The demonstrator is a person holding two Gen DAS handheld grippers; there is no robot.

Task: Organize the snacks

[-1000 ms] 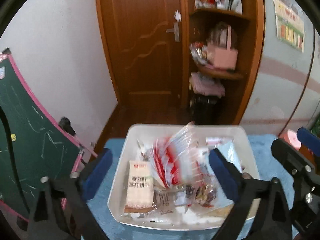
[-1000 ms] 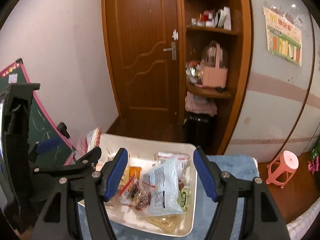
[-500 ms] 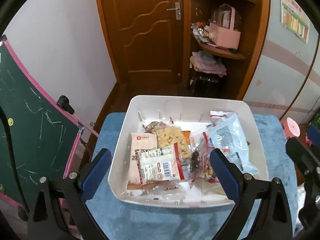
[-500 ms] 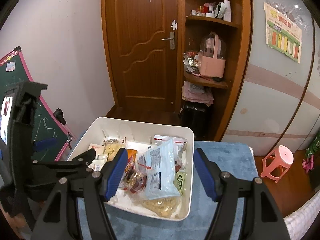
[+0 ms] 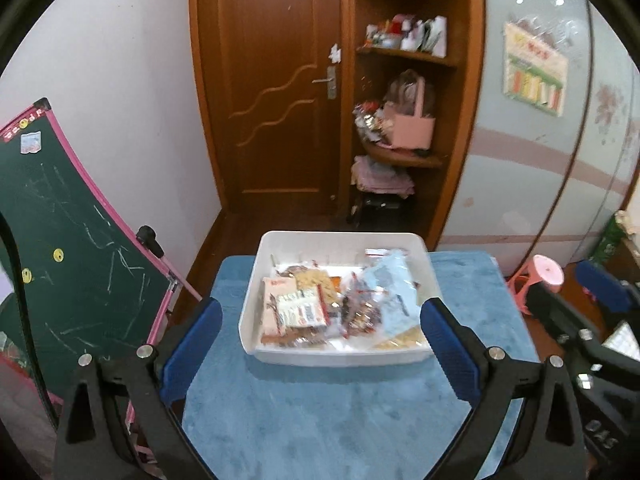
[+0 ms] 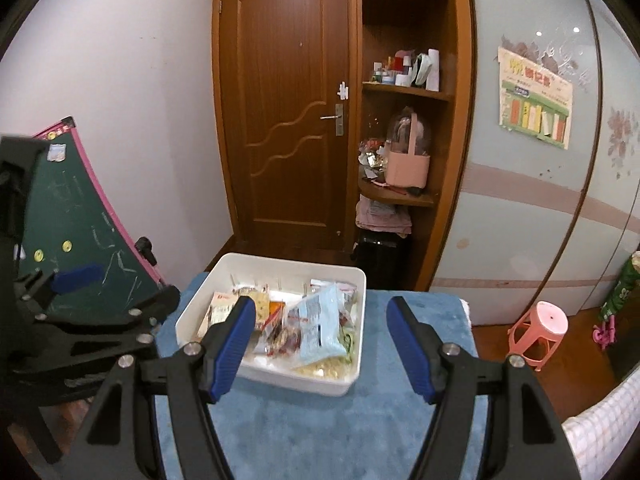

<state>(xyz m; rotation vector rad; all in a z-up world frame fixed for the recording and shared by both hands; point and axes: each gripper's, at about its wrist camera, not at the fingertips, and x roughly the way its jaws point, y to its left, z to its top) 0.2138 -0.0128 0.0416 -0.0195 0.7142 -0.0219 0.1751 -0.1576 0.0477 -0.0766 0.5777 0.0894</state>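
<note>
**Snack bin on the blue mat, both grippers backed off and empty**

Small room with a brown wooden door [image 6: 292,128], a corner shelf unit [image 6: 404,92] next to it holding a pink bag [image 6: 408,164] and some bottles, and a pale sliding wardrobe with a poster [image 6: 534,100] stuck on it. Everything sits on a table covered in a fuzzy blue mat [image 5: 340,412].

Starting close in: the left gripper [image 5: 320,344] has its blue-padded jaws spread wide with nothing between them, hanging over the bare mat on the near side of the bin. The right gripper [image 6: 322,344] is likewise apart and empty; in its own view its left pad overlaps the bin's near-left corner, but I can't tell whether it touches it. Each gripper pokes into the edge of the other's camera.

Just past the fingers is the white plastic bin [image 5: 344,356], sitting at the far end of the mat. It's full of snack packets: a pale blue bag [image 6: 320,326] propped on top toward the right, a white-and-red biscuit pack [image 5: 298,310] on the left, and a clear pouch of dark red sweets [image 5: 358,314] between them.

Further out, a green chalkboard with a pink frame [image 5: 60,240] leans on the left, and a pink plastic stool [image 6: 538,330] stands on the floor to the right.
</note>
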